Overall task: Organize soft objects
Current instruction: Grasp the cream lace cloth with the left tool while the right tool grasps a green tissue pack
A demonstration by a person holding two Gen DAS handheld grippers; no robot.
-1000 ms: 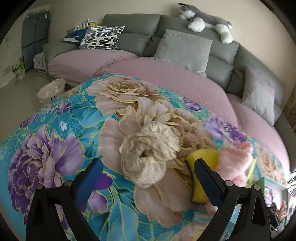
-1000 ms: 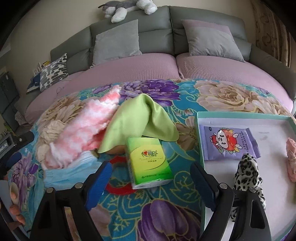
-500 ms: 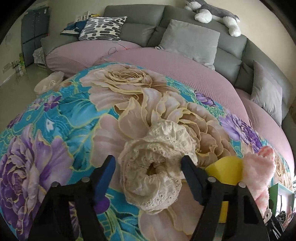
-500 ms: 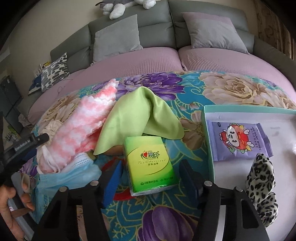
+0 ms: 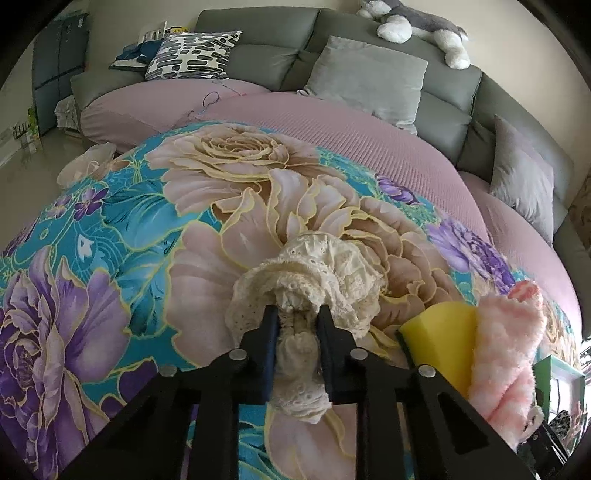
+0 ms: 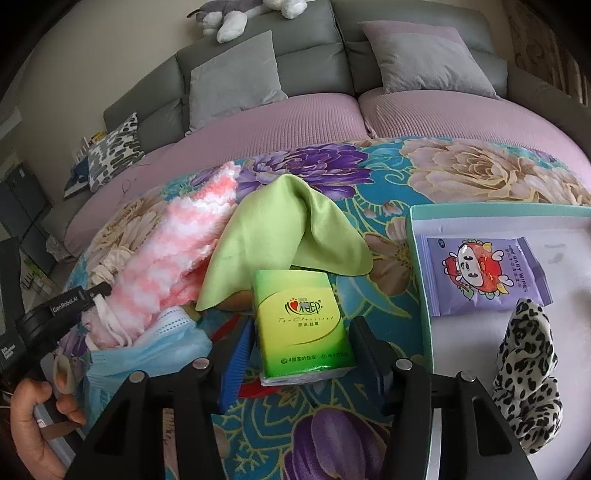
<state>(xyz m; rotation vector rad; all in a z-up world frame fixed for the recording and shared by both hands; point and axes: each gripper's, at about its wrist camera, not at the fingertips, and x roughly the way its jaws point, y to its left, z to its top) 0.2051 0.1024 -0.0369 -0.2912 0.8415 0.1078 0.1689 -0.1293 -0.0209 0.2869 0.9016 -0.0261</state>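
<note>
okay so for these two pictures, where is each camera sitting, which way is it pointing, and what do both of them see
Left wrist: rides on the left gripper, looking along its fingers across the floral blanket to the sofa; its fingers pinch the cream lace scrunchie.
Right wrist: rides on the right gripper, facing the sofa; its fingers flank the green tissue pack, beside the tray. The person's left hand shows at the left edge.
Shared: the pink fluffy cloth, the grey plush toy, the grey cushions.

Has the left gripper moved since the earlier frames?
Yes. The left gripper has advanced toward the sofa across the floral blanket and shut on the cream lace scrunchie, which earlier lay ahead between its open fingers.
</note>
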